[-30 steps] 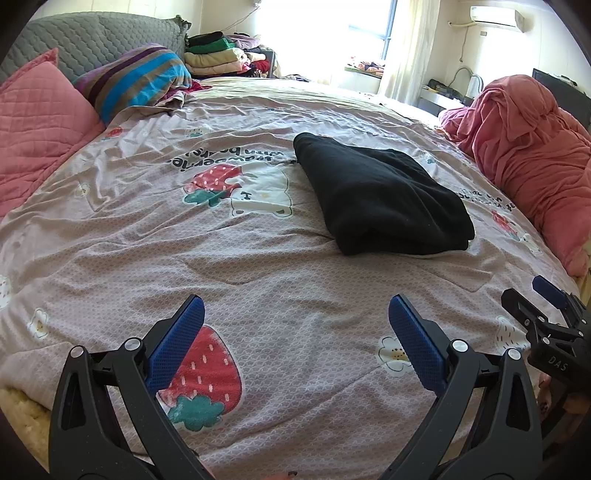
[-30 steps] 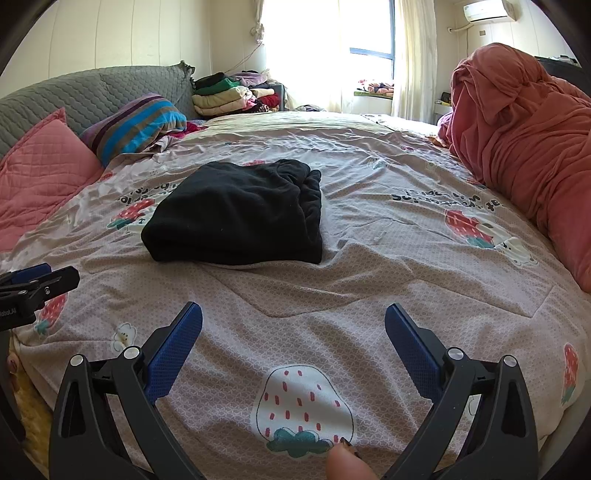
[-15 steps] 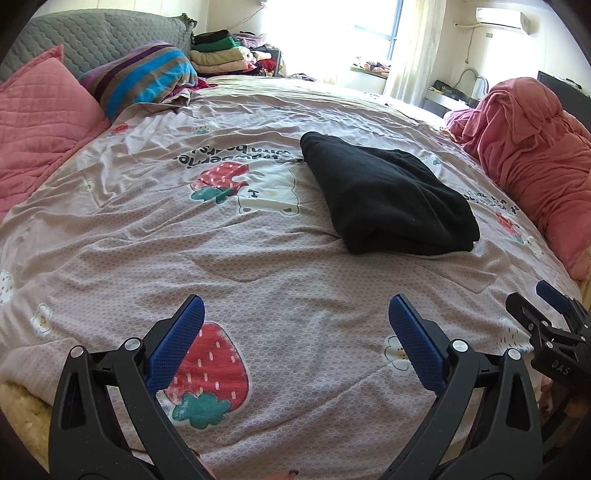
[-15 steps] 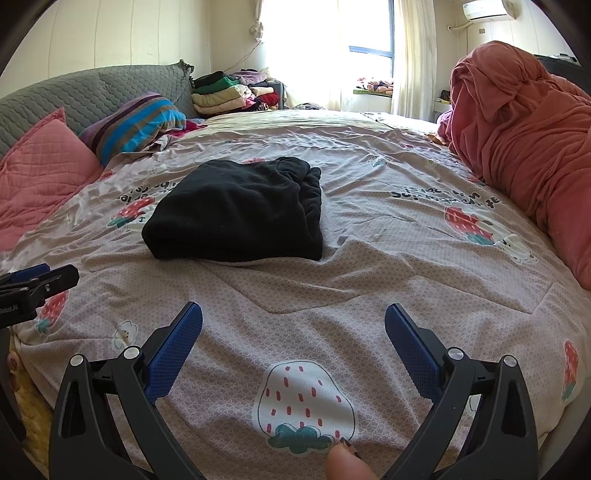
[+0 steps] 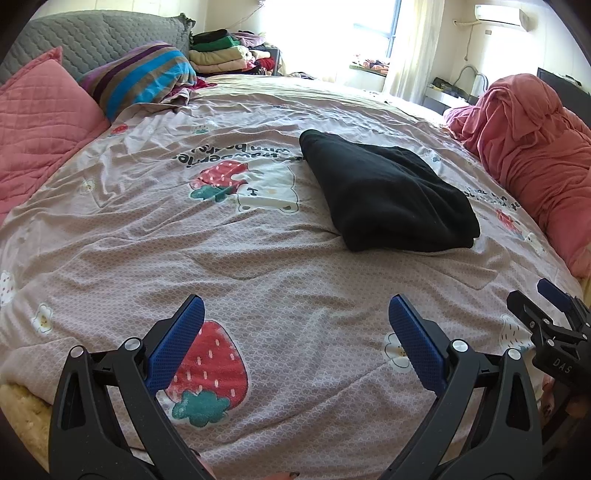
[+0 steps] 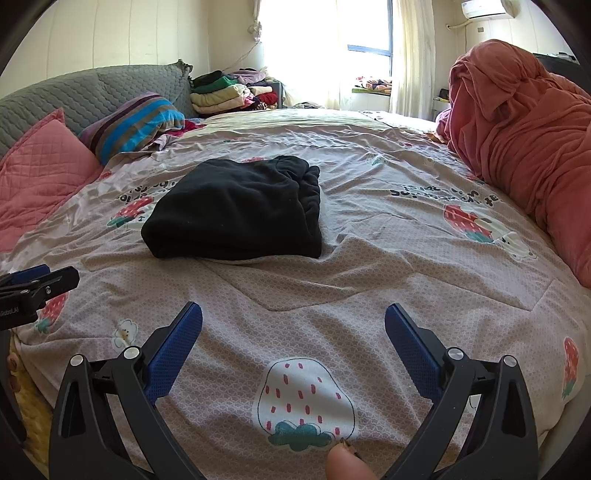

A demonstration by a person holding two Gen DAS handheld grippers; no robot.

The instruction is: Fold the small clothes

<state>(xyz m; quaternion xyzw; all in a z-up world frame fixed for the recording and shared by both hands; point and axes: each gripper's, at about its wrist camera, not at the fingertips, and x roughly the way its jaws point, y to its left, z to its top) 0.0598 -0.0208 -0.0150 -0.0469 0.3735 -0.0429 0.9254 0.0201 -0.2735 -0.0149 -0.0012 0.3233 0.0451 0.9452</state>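
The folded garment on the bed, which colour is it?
Plain black; the folded garment shows best in the right wrist view.

Ahead of the right gripper (image 6: 293, 321), whose blue-padded jaws stand wide apart and hold nothing, a folded black garment (image 6: 236, 210) lies on the strawberry-print bedspread (image 6: 388, 258). The left gripper (image 6: 33, 286) pokes in at the left edge.

This is a lived-in home bedroom. A wide bed (image 5: 258, 258) in a strawberry-print cover fills it, with pillows (image 5: 40, 118) against a quilted grey headboard (image 5: 92, 33), folded laundry (image 6: 225, 94) stacked beyond, a curtained window (image 6: 365, 51) and a wall air conditioner (image 5: 502, 14).
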